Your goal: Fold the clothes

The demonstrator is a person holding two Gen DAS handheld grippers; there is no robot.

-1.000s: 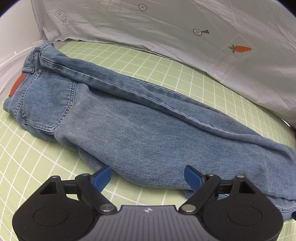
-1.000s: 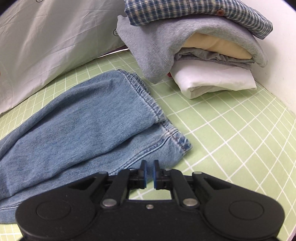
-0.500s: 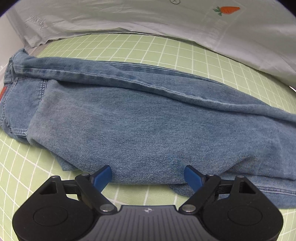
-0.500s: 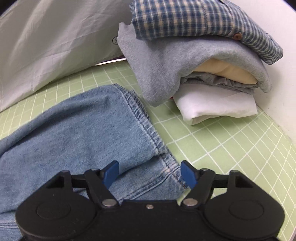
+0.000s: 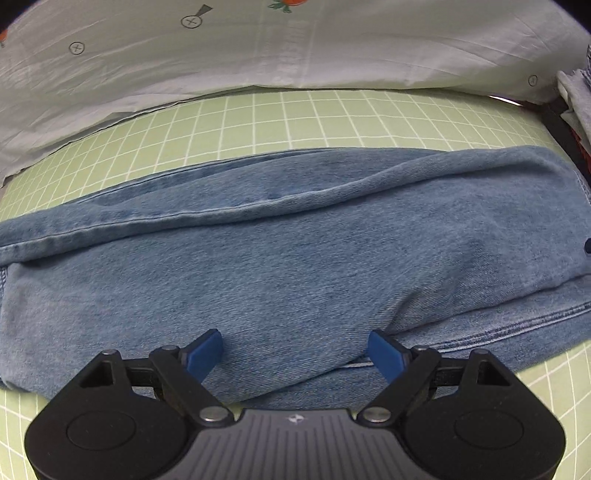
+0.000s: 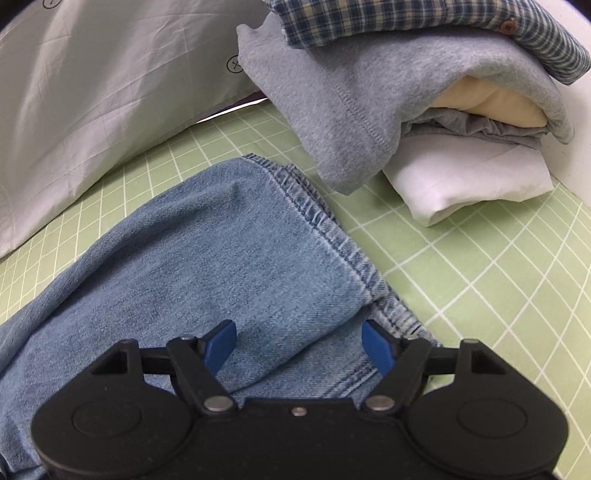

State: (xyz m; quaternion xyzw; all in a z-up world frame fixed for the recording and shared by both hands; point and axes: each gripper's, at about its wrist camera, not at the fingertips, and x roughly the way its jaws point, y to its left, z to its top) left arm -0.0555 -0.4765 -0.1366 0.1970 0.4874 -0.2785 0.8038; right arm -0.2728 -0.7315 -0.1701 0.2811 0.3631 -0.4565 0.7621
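Light blue jeans (image 5: 295, 258) lie lengthwise on the green gridded mat (image 5: 277, 122), one leg folded over the other. My left gripper (image 5: 295, 350) hovers over the middle of the legs near their front edge, open with its blue pads wide apart and nothing pressed between them. In the right wrist view the jeans (image 6: 221, 266) end in stitched hems at the right. My right gripper (image 6: 299, 343) hangs open over the leg ends just short of the hems, its pads clear of the denim.
A stack of folded clothes (image 6: 424, 110) sits at the back right of the mat (image 6: 498, 277), topped by a blue plaid shirt (image 6: 424, 26). A white printed sheet (image 5: 258, 48) rises along the back edge, also in the right view as the sheet (image 6: 92, 92).
My right gripper went from shut to open and moved in over the leg ends. My left gripper slid right along the jeans, from the waist end toward mid-leg, and rolled.
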